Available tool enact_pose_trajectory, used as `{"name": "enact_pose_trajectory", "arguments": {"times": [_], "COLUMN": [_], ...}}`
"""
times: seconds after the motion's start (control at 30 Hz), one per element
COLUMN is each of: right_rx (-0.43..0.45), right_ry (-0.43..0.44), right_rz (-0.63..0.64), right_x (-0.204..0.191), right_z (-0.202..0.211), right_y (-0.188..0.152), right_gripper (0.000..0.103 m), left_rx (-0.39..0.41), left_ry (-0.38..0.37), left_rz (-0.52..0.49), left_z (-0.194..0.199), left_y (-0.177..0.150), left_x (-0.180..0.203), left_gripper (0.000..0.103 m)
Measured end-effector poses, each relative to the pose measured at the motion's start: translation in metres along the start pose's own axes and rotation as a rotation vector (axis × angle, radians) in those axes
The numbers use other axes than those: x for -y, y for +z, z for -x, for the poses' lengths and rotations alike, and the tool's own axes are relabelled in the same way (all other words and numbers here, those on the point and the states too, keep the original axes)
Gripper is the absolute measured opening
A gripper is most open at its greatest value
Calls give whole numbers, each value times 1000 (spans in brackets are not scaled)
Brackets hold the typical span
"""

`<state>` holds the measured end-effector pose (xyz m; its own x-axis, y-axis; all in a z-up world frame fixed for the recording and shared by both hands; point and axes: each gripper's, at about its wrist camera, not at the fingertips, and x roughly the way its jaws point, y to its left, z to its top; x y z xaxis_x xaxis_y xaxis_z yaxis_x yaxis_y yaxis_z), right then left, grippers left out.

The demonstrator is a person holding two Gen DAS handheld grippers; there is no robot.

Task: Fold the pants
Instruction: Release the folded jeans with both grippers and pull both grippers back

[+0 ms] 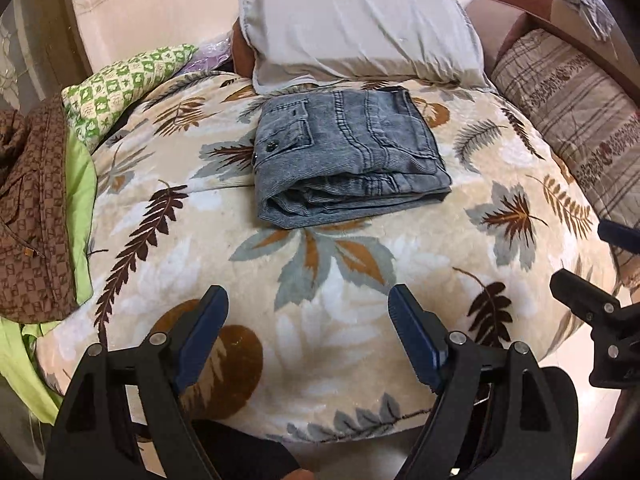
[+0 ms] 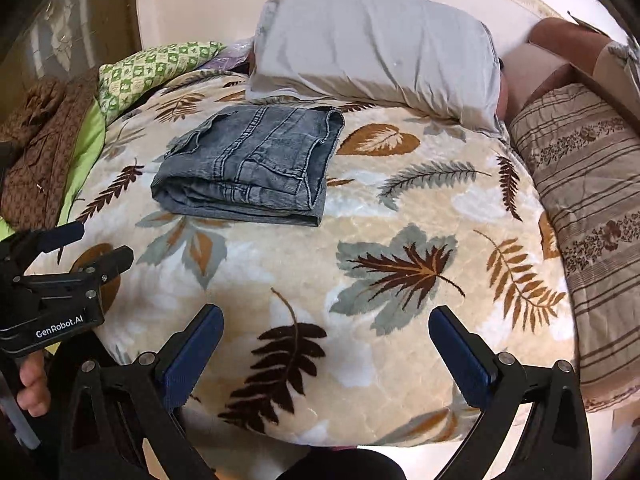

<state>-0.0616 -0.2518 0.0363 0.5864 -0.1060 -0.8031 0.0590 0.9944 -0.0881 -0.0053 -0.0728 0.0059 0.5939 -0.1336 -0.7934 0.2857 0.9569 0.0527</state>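
Grey-blue denim pants (image 1: 348,156) lie folded in a compact stack on the leaf-patterned blanket (image 1: 320,320), just in front of the pillow. They also show in the right wrist view (image 2: 252,168), up and to the left. My left gripper (image 1: 308,300) is open and empty, held back from the pants above the blanket's near part. My right gripper (image 2: 326,320) is open and empty, also held back, to the right of the pants. The right gripper shows at the right edge of the left wrist view (image 1: 592,264), and the left gripper at the left edge of the right wrist view (image 2: 100,244).
A grey pillow (image 1: 360,24) lies behind the pants. A striped floral cushion (image 1: 576,108) lies along the right. A green patterned cloth (image 1: 120,88) and a brown quilted fabric (image 1: 32,216) are piled at the left. A wall is behind the bed.
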Motion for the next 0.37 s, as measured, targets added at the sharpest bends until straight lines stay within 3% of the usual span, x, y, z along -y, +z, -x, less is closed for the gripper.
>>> {"name": "enact_pose_trajectory", "arguments": {"times": [0.37], "right_rx": [18], "right_ry": [-17], "right_rz": [-4], "right_x": [6], "right_z": [8], "right_y": [2], "right_gripper": [103], "left_rx": [70], "left_ry": [-7], "left_rz": [-63], "left_z": [21], "left_y": [9], "left_x": [10], "left_gripper": [83]}}
